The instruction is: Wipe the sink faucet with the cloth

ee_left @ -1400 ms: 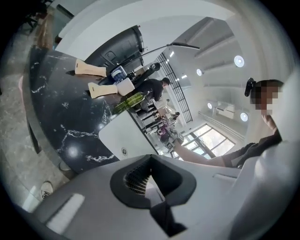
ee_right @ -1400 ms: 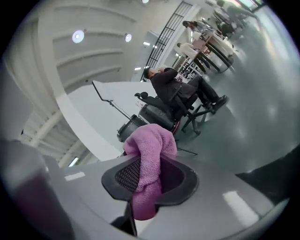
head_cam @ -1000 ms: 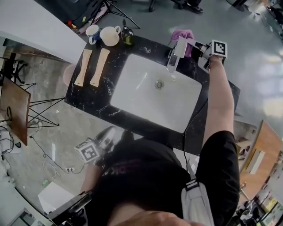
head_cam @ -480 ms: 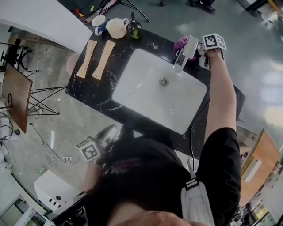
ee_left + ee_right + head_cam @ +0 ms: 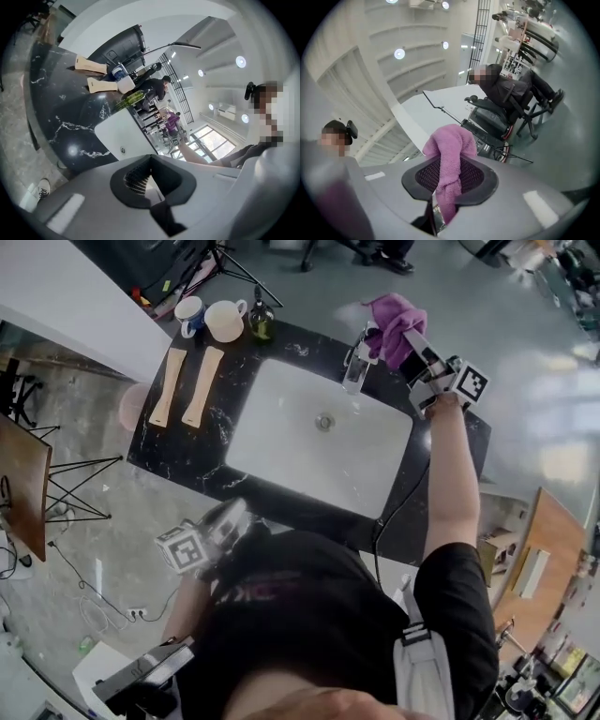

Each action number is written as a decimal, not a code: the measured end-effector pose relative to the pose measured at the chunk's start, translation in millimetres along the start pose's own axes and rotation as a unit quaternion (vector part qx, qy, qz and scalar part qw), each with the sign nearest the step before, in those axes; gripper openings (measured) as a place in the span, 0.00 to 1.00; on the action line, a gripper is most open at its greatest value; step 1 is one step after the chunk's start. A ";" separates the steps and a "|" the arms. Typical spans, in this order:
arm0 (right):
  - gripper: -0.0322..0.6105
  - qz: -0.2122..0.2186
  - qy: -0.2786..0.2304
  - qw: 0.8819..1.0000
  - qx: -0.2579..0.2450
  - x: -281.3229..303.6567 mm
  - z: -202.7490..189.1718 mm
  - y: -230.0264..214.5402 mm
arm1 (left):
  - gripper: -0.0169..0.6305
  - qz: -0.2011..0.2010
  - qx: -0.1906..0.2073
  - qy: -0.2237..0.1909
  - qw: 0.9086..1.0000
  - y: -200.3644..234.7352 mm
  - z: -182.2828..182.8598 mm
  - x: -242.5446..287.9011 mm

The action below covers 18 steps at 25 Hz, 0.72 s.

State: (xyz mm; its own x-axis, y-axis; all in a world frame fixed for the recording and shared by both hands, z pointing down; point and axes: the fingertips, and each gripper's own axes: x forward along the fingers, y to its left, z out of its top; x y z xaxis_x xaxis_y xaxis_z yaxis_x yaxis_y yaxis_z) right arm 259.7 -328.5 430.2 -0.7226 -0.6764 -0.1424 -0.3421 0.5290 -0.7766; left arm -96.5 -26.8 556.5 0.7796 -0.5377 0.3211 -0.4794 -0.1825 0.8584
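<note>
The fluffy pink cloth [image 5: 392, 317] [image 5: 450, 140], clamped in the right tongs [image 5: 407, 339] [image 5: 447, 187], is now raised above the chrome sink faucet [image 5: 354, 367] it was pressed against. The left tongs [image 5: 230, 521] [image 5: 147, 183] are held closed and empty.

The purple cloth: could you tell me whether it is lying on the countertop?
No, the right tool grips the cloth and holds it up in the air.

A sink [image 5: 281, 432] is set in the middle of the tabletop [image 5: 202, 454], and a faucet [image 5: 355, 367] is placed at its far edge. Left of the sink two boards [image 5: 166, 385] are laid side by side; behind them two cups [image 5: 226, 321] and a bottle [image 5: 260, 322] are found.
</note>
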 end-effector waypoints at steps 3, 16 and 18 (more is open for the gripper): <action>0.19 -0.027 0.005 0.998 -0.055 -6.9 -30.7 40.8 | 0.03 -0.035 0.018 0.018 0.999 -6.5 9.2 7.7; 0.19 -0.257 0.179 0.908 -0.278 -25.3 -186.4 30.8 | 0.03 -0.073 0.040 0.038 0.996 -6.7 32.5 -17.9; 0.19 -0.276 0.184 0.903 -0.273 -27.9 -199.9 21.9 | 0.03 -0.071 0.040 0.038 0.996 -4.1 33.1 -22.2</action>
State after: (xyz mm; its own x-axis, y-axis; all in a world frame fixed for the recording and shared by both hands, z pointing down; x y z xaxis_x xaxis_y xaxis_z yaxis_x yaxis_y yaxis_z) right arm 152.3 -195.7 539.8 -0.4684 -0.7505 0.4663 -0.8835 0.4052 -0.2352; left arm -125.2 -41.4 532.6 0.8688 -0.4382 0.2307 -0.3902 -0.3191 0.8637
